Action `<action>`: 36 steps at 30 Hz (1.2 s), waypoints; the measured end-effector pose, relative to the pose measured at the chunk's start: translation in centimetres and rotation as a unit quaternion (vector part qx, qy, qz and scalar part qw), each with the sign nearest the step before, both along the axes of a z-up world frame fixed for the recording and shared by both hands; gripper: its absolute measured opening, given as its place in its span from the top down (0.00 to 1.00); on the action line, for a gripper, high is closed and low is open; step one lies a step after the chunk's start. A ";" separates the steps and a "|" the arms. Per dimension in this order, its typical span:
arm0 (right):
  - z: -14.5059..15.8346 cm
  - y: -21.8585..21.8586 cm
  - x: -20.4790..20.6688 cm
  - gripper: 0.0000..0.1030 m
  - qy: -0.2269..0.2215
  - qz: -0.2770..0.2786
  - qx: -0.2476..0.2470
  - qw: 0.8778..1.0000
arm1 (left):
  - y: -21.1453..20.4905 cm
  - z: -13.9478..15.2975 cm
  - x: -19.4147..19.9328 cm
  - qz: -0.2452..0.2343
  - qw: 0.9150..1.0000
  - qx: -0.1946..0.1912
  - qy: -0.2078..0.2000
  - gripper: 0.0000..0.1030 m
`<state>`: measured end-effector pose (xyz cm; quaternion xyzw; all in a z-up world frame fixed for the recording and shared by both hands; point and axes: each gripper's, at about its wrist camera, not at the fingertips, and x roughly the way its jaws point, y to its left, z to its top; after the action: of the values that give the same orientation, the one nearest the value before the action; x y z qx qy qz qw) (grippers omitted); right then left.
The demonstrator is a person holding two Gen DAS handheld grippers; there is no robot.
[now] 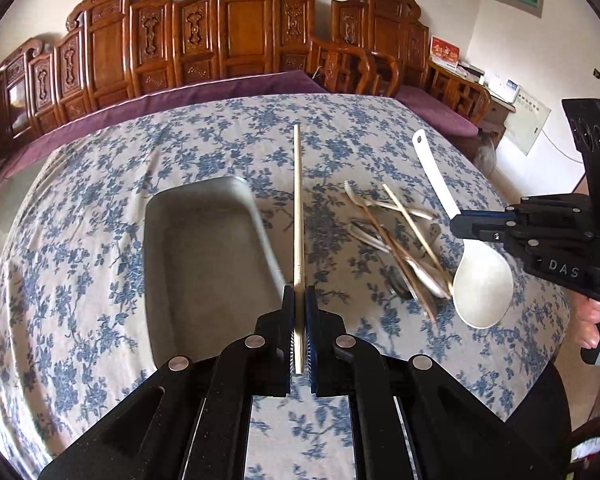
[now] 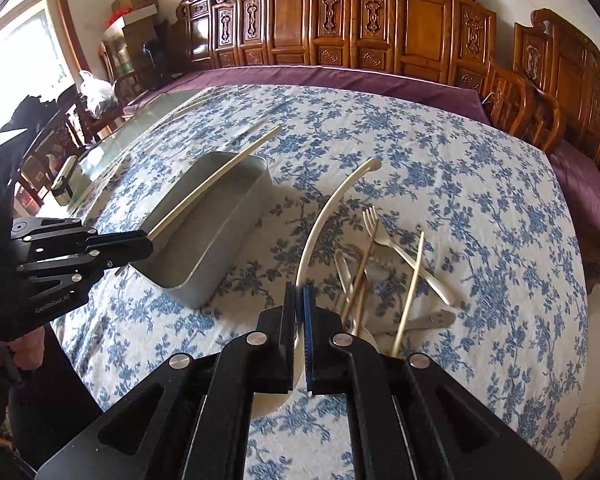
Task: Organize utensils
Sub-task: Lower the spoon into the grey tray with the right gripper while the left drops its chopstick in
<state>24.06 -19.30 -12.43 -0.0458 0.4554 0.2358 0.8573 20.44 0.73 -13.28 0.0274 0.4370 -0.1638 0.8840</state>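
Note:
My left gripper [image 1: 299, 290] is shut on a pale wooden chopstick [image 1: 297, 200] that points away from me, above the right rim of the empty grey metal tray [image 1: 204, 272]. At the right edge, my right gripper [image 1: 455, 224] is shut on the handle of a white rice spoon [image 1: 482, 288], lifted over the cloth. In the right wrist view, the right gripper [image 2: 299, 286] clamps the spoon's curved handle [image 2: 328, 208]. The left gripper [image 2: 150, 242] holds the chopstick [image 2: 212, 184] across the tray [image 2: 220, 240]. A loose pile of utensils [image 1: 400, 248] lies between them.
The pile holds a fork [image 2: 400, 252], spoons and further chopsticks [image 2: 410, 288] on the blue-flowered tablecloth [image 2: 460, 184]. A carved wooden bench with a purple cushion [image 1: 220, 92] runs along the far side. A hand [image 1: 592, 320] grips the right tool.

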 end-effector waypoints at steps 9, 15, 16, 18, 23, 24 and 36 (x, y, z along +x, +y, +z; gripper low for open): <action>-0.8 4.3 1.7 0.96 0.005 0.021 -0.004 1.000 | 4.5 -3.0 2.3 0.037 0.999 -0.011 0.032 0.96; -1.5 6.8 2.5 0.95 0.013 0.037 -0.010 0.999 | 5.9 -4.6 3.3 0.053 0.997 -0.019 0.052 0.96; -1.6 7.1 2.6 0.96 0.013 0.039 -0.011 0.999 | 6.0 -4.7 3.4 0.054 0.997 -0.022 0.054 0.96; -1.6 7.7 2.8 0.96 0.014 0.045 -0.015 0.999 | 6.1 -4.9 3.8 0.054 0.997 -0.029 0.057 0.96; -1.4 9.0 3.3 0.95 0.014 0.053 -0.020 0.998 | 6.2 -4.3 4.1 0.058 0.997 -0.024 0.045 0.86; -1.4 9.2 3.4 0.95 0.014 0.055 -0.020 0.998 | 6.3 -4.1 4.0 0.060 0.997 -0.023 0.041 0.85; -2.5 14.1 5.4 0.96 0.016 0.083 -0.016 0.996 | 9.6 -2.2 4.4 0.098 0.995 -0.027 0.012 0.84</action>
<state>29.45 -5.19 -14.95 -0.0933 0.4677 0.2992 0.8265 24.83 10.32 -15.47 -0.0413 0.4435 -0.0881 0.8910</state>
